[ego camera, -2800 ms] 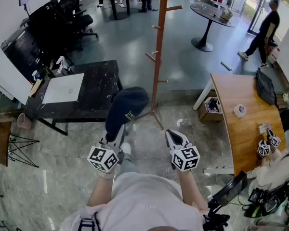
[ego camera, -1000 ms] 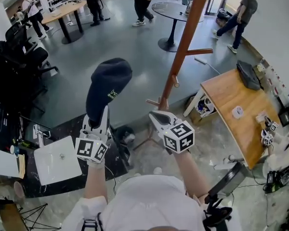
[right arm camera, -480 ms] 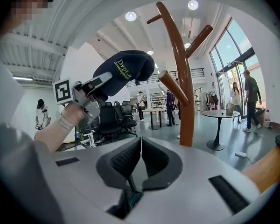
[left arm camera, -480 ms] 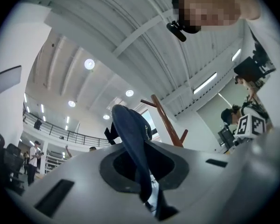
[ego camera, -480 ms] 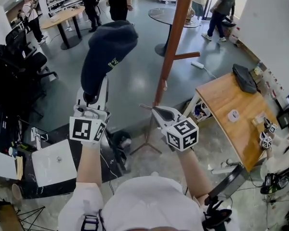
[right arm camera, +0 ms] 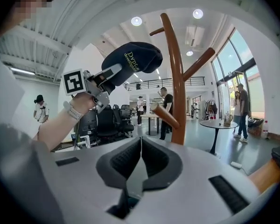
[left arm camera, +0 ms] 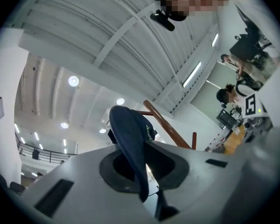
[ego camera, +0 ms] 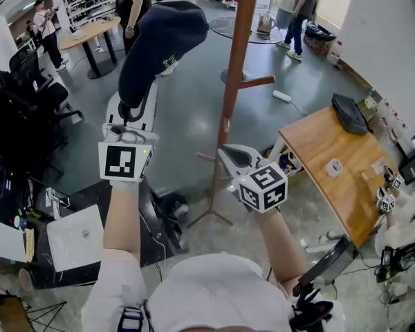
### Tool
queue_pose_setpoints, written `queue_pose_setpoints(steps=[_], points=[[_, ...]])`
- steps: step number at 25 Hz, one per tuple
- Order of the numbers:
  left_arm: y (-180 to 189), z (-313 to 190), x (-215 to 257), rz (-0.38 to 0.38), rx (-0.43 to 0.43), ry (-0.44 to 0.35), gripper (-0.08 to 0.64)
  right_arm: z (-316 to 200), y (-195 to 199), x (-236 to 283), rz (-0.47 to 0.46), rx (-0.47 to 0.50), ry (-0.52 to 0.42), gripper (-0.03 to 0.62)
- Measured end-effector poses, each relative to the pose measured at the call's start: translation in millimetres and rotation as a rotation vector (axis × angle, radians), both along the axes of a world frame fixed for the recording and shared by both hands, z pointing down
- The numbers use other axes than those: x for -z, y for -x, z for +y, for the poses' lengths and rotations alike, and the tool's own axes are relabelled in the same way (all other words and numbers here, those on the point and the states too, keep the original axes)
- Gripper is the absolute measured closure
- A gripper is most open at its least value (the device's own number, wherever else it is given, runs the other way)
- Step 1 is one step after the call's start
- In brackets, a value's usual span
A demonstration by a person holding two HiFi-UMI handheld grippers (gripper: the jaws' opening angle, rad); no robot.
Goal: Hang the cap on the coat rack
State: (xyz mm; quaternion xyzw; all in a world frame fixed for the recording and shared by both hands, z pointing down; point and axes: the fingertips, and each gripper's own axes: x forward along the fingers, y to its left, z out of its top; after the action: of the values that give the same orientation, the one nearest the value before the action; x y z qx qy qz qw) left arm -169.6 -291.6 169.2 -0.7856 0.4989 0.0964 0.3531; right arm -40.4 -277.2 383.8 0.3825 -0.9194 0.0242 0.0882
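Head view: the left gripper (ego camera: 140, 102), clamped on the dark navy fabric cap (ego camera: 162, 37), has lifted it high beside the brown wooden coat rack (ego camera: 234, 75).
Left gripper view: cap pinched, rack just behind; hooking looks next.
Right gripper view: the right gripper (right arm camera: 140, 146) is closed, empty.

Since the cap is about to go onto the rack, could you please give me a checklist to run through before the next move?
1. Grip: left gripper shut on the cap by its brim: ok.
2. Height: cap level with the upper pegs of the coat rack: ok.
3. Cap on a peg: not ok; it hangs beside the rack, apart from it.
4. Pegs bare: ok.
5. Other hand: right gripper shut, empty, not touching the rack: ok.
6. Cap's opening turned toward a peg: cannot tell.
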Motion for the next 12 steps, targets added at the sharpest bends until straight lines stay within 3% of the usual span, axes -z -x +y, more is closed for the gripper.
queue_pose_setpoints(steps=[8, 12], points=[[-21.6, -19.3, 30.1, -0.189, 0.115, -0.085, 0.53, 2.5, -10.7, 24.7, -0.006, -0.012, -0.054, 0.569], [-24.5, -23.1, 42.4, -0.24, 0.165, -0.137, 0.529, 3.5, -19.4, 22.1, -0.007, -0.025, -0.054, 0.569]])
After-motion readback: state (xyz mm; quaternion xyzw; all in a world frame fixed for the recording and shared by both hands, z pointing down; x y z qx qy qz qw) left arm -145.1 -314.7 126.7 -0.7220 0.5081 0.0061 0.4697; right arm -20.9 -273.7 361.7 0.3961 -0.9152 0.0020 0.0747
